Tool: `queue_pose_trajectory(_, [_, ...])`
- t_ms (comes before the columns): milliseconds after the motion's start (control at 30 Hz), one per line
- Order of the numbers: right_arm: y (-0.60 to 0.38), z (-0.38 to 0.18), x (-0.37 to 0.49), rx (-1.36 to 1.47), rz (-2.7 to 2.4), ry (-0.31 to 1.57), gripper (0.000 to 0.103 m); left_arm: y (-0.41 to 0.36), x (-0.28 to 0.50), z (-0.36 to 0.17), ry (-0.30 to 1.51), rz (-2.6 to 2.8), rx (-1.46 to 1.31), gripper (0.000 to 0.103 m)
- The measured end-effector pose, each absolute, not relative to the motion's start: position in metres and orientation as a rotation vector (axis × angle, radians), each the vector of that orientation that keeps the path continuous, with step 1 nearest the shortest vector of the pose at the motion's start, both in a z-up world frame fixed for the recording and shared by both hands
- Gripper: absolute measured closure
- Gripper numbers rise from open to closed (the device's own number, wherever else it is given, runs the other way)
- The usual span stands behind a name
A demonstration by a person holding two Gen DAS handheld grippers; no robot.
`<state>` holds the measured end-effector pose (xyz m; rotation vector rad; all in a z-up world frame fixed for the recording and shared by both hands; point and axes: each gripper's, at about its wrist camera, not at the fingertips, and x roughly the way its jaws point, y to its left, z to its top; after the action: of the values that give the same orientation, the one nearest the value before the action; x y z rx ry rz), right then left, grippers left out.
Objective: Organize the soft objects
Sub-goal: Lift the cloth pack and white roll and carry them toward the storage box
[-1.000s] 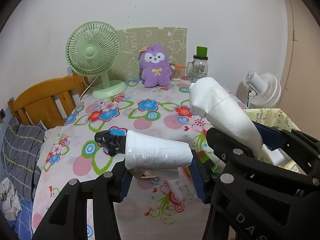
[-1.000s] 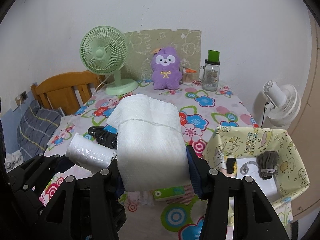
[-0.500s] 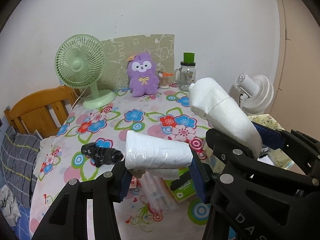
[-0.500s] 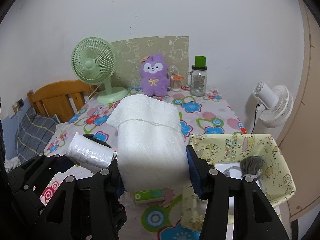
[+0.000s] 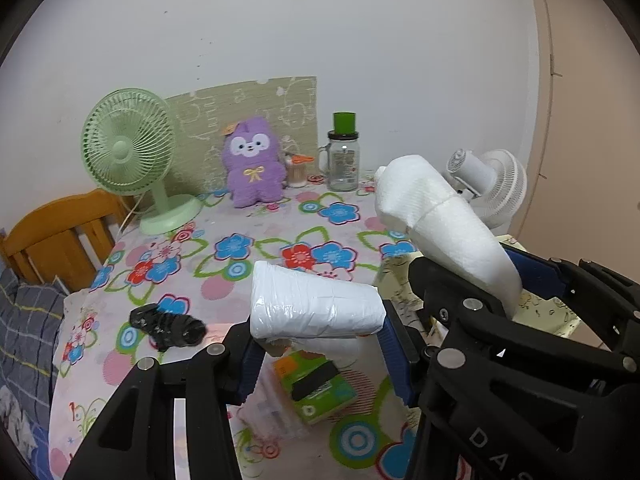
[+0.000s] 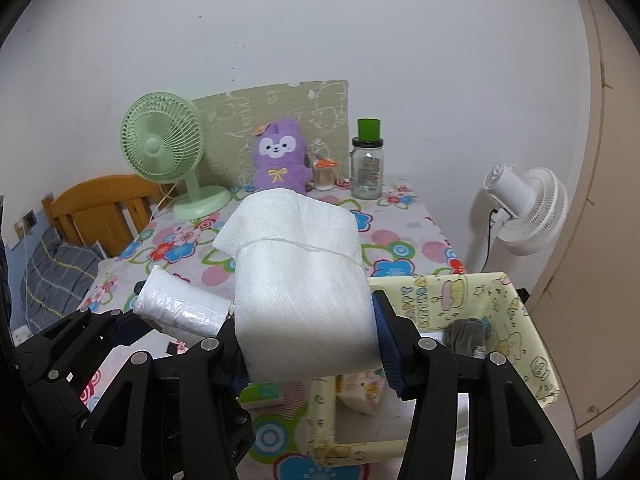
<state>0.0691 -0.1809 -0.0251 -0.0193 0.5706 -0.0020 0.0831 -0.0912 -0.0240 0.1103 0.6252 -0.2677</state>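
The left gripper (image 5: 318, 344) was clamped on a plastic-wrapped white roll (image 5: 316, 304), held crosswise between its blue pads; the right gripper (image 6: 308, 350) was pinched on a thread-tied bundle of white tissue (image 6: 300, 280), which projected forward and upward from its jaws; both items were clear of the table, so the step in hand was judged to be transport of two soft items to storage. Directly below and right of the right gripper stood the yellow patterned box (image 6: 448, 300), open-topped, with a grey fabric item (image 6: 466, 330) inside; the next move was judged to call for lowering the tissue bundle over the box opening before releasing, with the left load to follow. Below the left gripper lay a green packet (image 5: 316, 380); ahead and left of it lay a black crumpled bundle (image 5: 168, 326) on the floral tablecloth (image 5: 240, 248), presumably awaiting collection. Furthest ahead stood a green desk fan (image 5: 128, 152), a purple plush toy (image 5: 254, 164) and a glass jar with green cap (image 5: 344, 156). The right wrist view alone showed the box interior; the left wrist view alone showed the black bundle and the green packet in full.
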Motion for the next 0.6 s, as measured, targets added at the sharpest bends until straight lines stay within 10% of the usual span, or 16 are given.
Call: queue_pose_trajectory(600, [-0.241,-0.024,0.065,0.013,-0.096,0.569,0.048,-0.155,0.091,-0.029,0.631,-0.38,0.157,0.047])
